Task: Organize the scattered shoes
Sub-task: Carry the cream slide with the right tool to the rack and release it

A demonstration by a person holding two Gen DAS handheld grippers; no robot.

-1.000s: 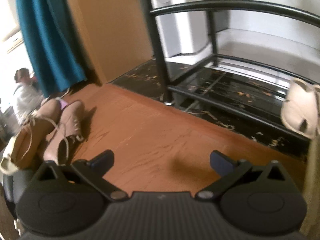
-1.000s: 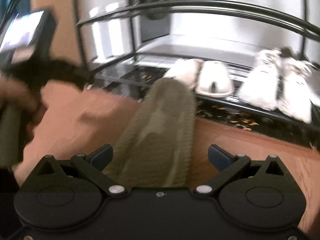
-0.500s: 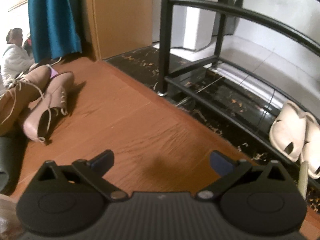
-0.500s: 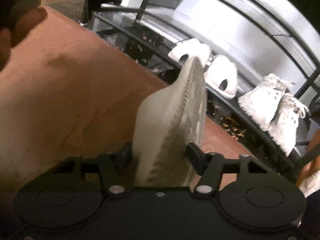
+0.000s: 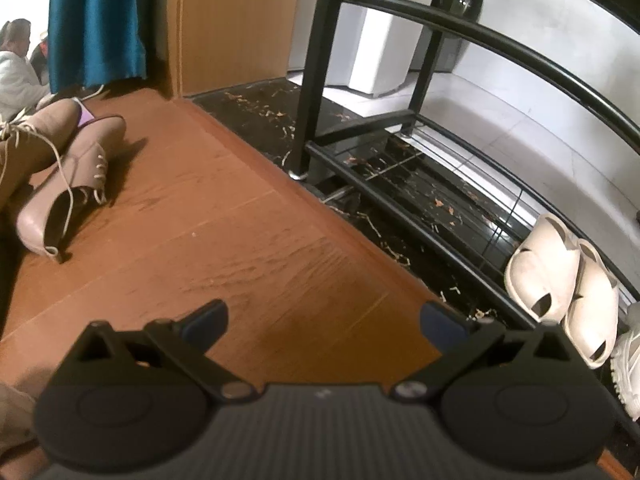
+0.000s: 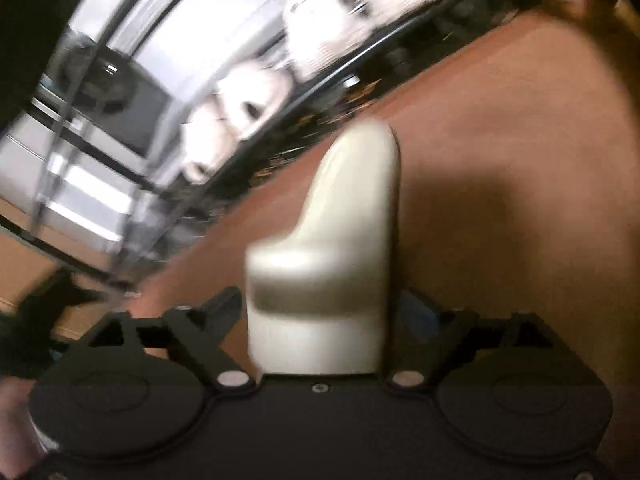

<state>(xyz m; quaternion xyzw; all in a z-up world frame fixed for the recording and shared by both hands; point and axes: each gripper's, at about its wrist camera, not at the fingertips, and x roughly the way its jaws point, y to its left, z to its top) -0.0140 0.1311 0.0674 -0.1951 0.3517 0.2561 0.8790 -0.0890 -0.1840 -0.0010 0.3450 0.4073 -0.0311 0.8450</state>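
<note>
My right gripper (image 6: 318,308) is shut on a cream slipper (image 6: 332,248), held above the wooden floor and rolled to one side; the view is blurred. My left gripper (image 5: 324,316) is open and empty above the floor. A pair of cream slides (image 5: 560,276) sits on the bottom shelf of the black metal shoe rack (image 5: 404,4), also in the right wrist view (image 6: 236,112). White sneakers (image 6: 332,12) stand beside them on the rack. A pair of tan lace-up shoes (image 5: 68,172) lies on the floor at far left.
The wooden floor (image 5: 224,224) meets a dark tiled strip (image 5: 264,108) under the rack. A white appliance (image 5: 380,40) stands behind the rack. A blue curtain (image 5: 92,20) and wooden panel (image 5: 232,20) are at back left. A seated person (image 5: 16,64) is at far left.
My right gripper has rolled with the slipper, now showing its cream upper instead of its sole. My left gripper has swung slightly, bringing the tan shoes and slides closer in view.
</note>
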